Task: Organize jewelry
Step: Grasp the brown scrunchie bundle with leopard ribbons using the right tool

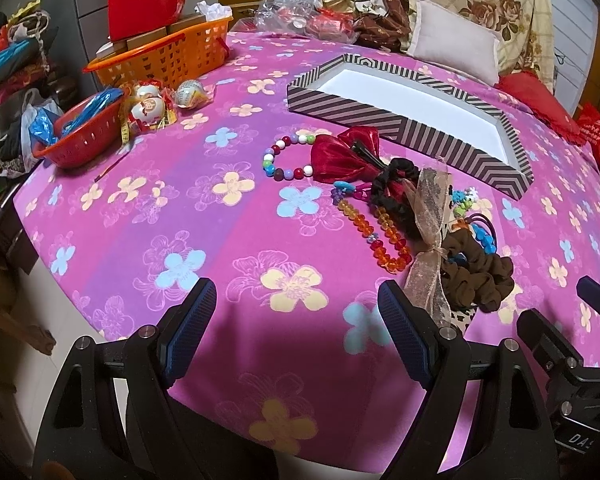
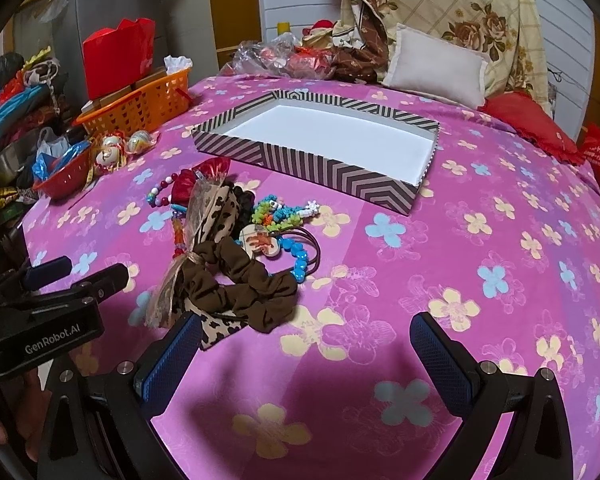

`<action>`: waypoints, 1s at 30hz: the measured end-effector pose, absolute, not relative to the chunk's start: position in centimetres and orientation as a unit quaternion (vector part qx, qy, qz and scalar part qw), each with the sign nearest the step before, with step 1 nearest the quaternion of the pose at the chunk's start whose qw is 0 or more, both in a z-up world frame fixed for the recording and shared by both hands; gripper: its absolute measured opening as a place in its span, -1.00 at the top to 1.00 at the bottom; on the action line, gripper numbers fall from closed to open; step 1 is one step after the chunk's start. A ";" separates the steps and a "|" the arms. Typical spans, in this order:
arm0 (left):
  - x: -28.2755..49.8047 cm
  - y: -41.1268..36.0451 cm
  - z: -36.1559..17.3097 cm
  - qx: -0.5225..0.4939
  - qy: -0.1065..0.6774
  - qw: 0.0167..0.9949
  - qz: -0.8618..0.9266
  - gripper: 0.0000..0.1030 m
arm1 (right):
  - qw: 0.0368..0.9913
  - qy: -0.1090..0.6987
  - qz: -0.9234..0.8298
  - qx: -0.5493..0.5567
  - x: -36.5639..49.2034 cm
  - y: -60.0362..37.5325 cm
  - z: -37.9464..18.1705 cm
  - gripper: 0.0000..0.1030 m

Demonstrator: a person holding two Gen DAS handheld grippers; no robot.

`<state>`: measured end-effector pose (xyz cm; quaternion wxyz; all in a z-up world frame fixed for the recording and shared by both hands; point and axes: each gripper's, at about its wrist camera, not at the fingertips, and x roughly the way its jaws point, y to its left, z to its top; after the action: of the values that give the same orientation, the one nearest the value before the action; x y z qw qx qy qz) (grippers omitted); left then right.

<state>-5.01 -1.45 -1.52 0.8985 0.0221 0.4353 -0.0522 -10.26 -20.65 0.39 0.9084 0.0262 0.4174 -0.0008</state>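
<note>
A: How are the two grippers seen?

B: The left gripper (image 1: 296, 312) is held with its fingers spread wide, and nothing is gripped between the blue pads (image 1: 190, 322). The right gripper (image 2: 306, 354) is likewise opened wide and nothing is held. Both are kept low over the near part of the pink flowered cloth (image 1: 148, 216).

A: Where is the jewelry found?

B: A loose pile is laid on the cloth, far of the grippers and just near of the striped box (image 1: 428, 128). At the left of the pile a round bead bracelet (image 1: 286, 156) is seen, touched by a red bow (image 1: 346, 154). An orange bead string (image 1: 380, 232) is stretched nearward from them. A black scrunchie (image 1: 394, 188) lies by the bow, and a sheer ribbon (image 1: 430, 240) is draped over the pile. A brown scrunchie (image 2: 244, 284) is placed at the near end, just far of the right gripper's left pad. Blue beads on a dark hair tie (image 2: 300, 260) and a green-and-white beaded piece (image 2: 278, 210) are seen to its right.

A: And the box?

B: Its white inside is shown bare. An orange basket (image 1: 168, 56) and a red bowl (image 1: 80, 136) are set at the far left, well apart from the pile.
</note>
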 end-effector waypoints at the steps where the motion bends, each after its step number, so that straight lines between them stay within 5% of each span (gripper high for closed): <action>1: -5.0 -1.4 -1.5 0.022 0.435 0.899 -0.052 -0.61 | 0.909 0.416 0.001 0.026 -10.2 -20.6 0.5 -1.00; 15: -2.7 1.2 -0.4 0.007 0.426 0.904 -0.028 -0.61 | 0.904 0.425 0.042 0.020 -6.8 -17.9 0.9 -1.00; 19: -1.8 2.4 -0.5 -0.006 0.431 0.902 -0.019 -0.61 | 0.895 0.442 0.065 0.011 -5.4 -16.3 -0.1 -0.71; 25: -1.2 3.1 -0.5 -0.012 0.434 0.901 -0.014 -0.61 | 0.887 0.454 0.082 0.018 -4.2 -15.4 -1.4 -0.55; 28: -0.9 3.0 -0.7 -0.012 0.438 0.899 -0.014 -0.61 | 0.884 0.459 0.086 0.000 -4.0 -15.0 -2.0 -0.04; 30: -0.7 2.9 -0.7 -0.013 0.440 0.898 -0.017 -0.61 | 0.885 0.456 0.089 0.000 -4.1 -15.1 -2.0 0.11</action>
<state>-0.69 2.89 -0.71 0.8980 -0.0131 0.4396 -0.0165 -4.09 -15.13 -2.03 0.8853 0.0004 0.4564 0.0887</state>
